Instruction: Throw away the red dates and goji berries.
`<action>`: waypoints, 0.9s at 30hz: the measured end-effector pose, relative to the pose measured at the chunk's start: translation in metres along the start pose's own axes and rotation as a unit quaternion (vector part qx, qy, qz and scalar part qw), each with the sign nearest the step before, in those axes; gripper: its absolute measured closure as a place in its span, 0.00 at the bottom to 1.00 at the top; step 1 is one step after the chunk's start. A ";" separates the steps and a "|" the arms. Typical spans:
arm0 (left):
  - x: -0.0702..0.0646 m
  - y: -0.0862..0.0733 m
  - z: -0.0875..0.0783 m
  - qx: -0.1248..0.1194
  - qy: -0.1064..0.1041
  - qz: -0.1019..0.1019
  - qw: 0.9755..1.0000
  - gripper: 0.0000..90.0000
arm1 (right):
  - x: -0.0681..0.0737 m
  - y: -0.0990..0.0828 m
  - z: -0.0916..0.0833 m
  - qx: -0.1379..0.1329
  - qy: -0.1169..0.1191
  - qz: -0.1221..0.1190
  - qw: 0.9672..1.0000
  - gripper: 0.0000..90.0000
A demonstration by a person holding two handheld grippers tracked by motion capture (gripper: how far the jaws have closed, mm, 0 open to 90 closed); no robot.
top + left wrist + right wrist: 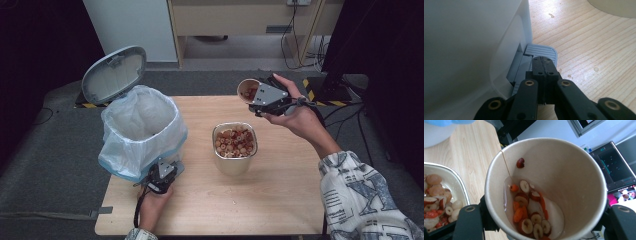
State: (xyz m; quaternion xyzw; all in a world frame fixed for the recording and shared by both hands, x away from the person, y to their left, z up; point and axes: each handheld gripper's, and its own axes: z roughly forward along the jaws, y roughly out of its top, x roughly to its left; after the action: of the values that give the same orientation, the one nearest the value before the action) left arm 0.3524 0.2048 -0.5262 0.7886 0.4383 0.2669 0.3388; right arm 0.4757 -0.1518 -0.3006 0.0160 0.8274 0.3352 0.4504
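Paper cup (248,90) clamped in right tool (259,102), tilted

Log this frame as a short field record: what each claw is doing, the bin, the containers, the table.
left claw: shut, tips on the bin's grey pedal
right claw: shut on paper cup, held tilted above the table
paper cup contents: sliced red dates and orange bits with a little liquid
bin: white bag liner, lid standing open
metal container: on the table, full of similar food pieces
table: light wood, a few crumbs
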 end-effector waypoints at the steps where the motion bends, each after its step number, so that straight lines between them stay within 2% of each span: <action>1: 0.000 0.000 0.000 0.000 0.000 0.000 1.000 0.99 | 0.001 0.001 0.000 0.001 0.000 -0.004 1.000 0.35; 14: 0.000 0.000 0.000 0.000 0.000 0.001 1.000 0.99 | -0.005 0.006 -0.006 0.011 -0.011 -0.030 0.999 0.35; 21: 0.000 0.000 0.000 0.000 0.000 0.002 1.000 0.99 | -0.004 0.014 -0.007 0.026 -0.019 -0.070 0.997 0.36; 27: 0.000 0.000 0.000 0.000 0.000 0.001 1.000 0.99 | -0.004 0.019 -0.009 0.040 -0.028 -0.102 0.994 0.36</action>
State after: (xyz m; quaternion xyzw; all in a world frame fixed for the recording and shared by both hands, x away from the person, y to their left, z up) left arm 0.3526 0.2049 -0.5261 0.7893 0.4372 0.2674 0.3383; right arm 0.4660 -0.1433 -0.2836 -0.0412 0.8246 0.2534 0.5041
